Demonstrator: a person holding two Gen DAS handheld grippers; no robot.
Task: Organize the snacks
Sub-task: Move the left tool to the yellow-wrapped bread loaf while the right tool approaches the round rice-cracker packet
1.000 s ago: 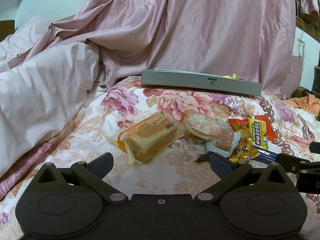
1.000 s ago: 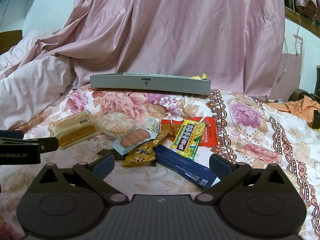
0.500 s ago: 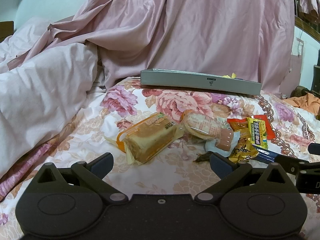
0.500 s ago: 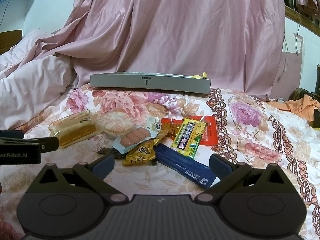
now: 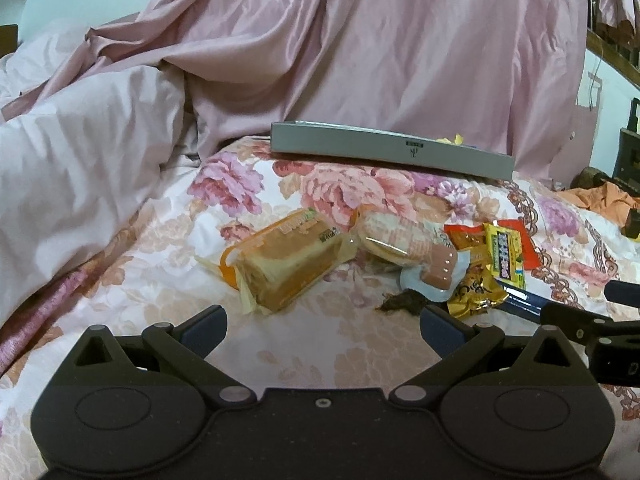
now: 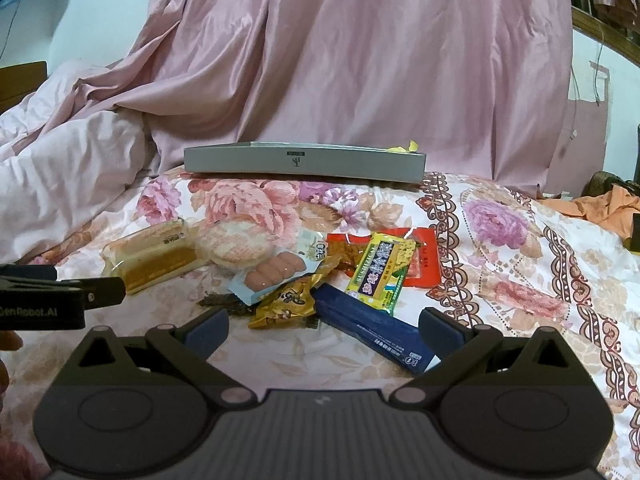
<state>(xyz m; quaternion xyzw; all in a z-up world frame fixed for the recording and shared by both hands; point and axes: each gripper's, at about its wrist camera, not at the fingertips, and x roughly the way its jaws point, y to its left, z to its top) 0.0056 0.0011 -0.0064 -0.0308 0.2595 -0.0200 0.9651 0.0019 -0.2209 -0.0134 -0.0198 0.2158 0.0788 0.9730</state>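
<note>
Snacks lie in a loose pile on the floral bedspread. A wrapped sandwich cake [image 5: 286,258] [image 6: 152,256] is leftmost, then a round biscuit pack [image 5: 390,236] [image 6: 236,246] and a sausage pack [image 6: 276,274]. A gold packet [image 6: 286,304], a dark blue bar [image 6: 376,332], a yellow-green packet [image 6: 380,274] and a red packet [image 6: 424,258] lie to the right. A grey tray [image 5: 390,154] [image 6: 304,162] stands behind. My left gripper [image 5: 320,326] is open and empty, just short of the cake. My right gripper [image 6: 324,328] is open and empty, with the blue bar between its fingers.
A pink quilt [image 5: 80,168] is heaped at the left and a pink curtain [image 6: 360,60] hangs behind the tray. Orange cloth [image 6: 596,204] lies at the far right. A yellow scrap [image 6: 404,147] sticks up from the tray's right end.
Both grippers have crept slightly forward toward the pile. The snacks have not moved.
</note>
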